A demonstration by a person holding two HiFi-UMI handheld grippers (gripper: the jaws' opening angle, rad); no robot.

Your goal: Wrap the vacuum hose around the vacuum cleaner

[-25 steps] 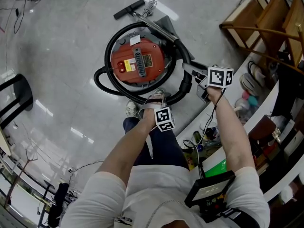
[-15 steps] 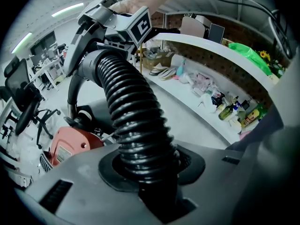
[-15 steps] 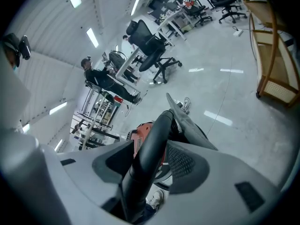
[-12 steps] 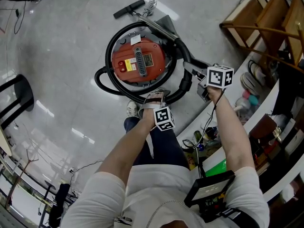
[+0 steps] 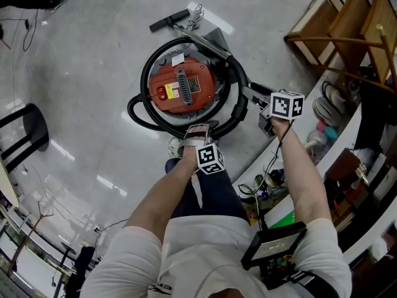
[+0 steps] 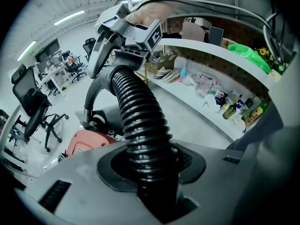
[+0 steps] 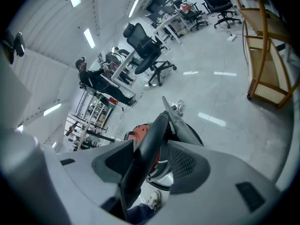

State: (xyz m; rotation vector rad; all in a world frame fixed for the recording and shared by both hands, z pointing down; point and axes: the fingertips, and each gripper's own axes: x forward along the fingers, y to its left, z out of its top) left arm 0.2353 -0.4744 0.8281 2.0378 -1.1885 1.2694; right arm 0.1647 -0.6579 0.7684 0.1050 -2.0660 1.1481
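Note:
A red vacuum cleaner point(image 5: 183, 87) stands on the floor with its black ribbed hose point(image 5: 141, 113) looped around it. My left gripper point(image 5: 197, 131) is at the near side of the loop. In the left gripper view the hose point(image 6: 140, 111) runs between the jaws of the left gripper point(image 6: 152, 168). These jaws have just been opening and stand open, loose around the hose. My right gripper point(image 5: 264, 112) is shut on the black wand handle point(image 7: 151, 139), seen between the pads of the right gripper point(image 7: 147, 161). The wand point(image 5: 205, 42) slants away to the floor head.
Wooden furniture point(image 5: 347, 17) stands at the far right. A cluttered white counter point(image 5: 338, 144) curves along the right. A black stool point(image 5: 25, 126) is at the left, and my shoe point(image 5: 173, 145) rests by the hose. Office chairs point(image 7: 147, 48) and a person point(image 7: 96, 81) are in the distance.
My left gripper has lifted slightly and sits a little nearer the vacuum body, with its jaws wider. The right gripper keeps its hold in the same place.

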